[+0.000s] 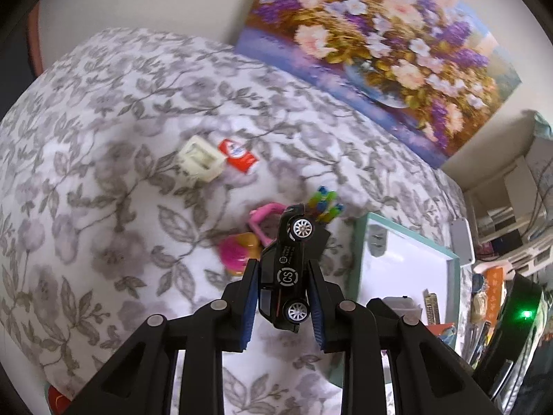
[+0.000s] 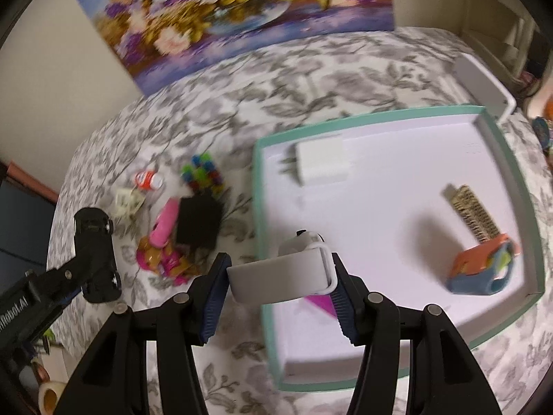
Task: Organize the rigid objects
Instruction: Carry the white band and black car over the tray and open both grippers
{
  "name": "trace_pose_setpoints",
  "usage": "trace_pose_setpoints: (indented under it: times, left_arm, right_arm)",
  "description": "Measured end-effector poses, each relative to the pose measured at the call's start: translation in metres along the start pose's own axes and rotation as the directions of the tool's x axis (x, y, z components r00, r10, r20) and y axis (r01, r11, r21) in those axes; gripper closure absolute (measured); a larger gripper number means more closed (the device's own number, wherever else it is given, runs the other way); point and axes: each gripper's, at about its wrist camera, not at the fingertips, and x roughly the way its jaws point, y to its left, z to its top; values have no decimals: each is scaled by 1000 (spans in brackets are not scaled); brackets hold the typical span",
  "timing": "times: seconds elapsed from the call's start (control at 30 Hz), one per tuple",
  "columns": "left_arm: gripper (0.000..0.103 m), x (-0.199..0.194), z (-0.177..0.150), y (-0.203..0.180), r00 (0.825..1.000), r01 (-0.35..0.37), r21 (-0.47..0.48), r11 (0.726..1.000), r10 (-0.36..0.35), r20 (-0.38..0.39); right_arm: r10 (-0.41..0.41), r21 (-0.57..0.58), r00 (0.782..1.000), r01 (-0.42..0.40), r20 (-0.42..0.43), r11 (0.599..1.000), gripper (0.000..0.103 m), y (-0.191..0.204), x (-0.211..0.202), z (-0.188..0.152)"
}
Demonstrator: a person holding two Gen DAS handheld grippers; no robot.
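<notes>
soft indoor light, motion-blurred, fisheye-warped edges.

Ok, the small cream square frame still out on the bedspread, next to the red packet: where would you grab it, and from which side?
Probably by one side wall of the cream frame, coming straight down from above. It looks hollow and open-topped, so one finger can drop inside and one outside. Take the wall away from the red packet, which sits close beside it. Both views are blurred there, so confirm up close.

I see a black toy car (image 1: 288, 269) pinched nose-up off the bed — a white case (image 2: 281, 278) held over the teal tray (image 2: 511, 159).
</notes>
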Motion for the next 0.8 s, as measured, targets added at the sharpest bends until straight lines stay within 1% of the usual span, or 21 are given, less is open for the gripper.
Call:
trace_pose_setpoints:
  times: [0.1,0.23,0.37,0.47,0.57,0.67,0.8]
  left_arm:
    - [74,4,-3,-21,1000,4,61,998,-4,-2]
    - [74,15,-10,-53,1000,0,152,988,2,-18]
    - [74,28,-20,-79,998,10,211,977,2,-55]
    - [74,36,-27,-95,998,-7,258,966,24,-65]
    - [74,45,-33,-111,996,-2,297,955,30,-88]
    - [74,57,-36,-129,994,-12,335,942,49,-103]
    - [74,75,-40,-146,991,-9,367,930,57,-118]
  right_arm:
    - [-24,20,999,24,29,1000,46,-13,-7,6]
    - [-68,58,996,64,62,996,46,-34,-18,15]
    - [-127,129,983,110,132,985,46,-68,-41,25]
    - [-159,194,975,128,156,973,46,-96,-52,29]
    - [-199,246,968,157,156,956,46,-121,-54,32]
    - [-209,293,968,162,136,942,46,-144,-50,32]
    - [-226,333,967,177,115,926,46,-165,-45,32]
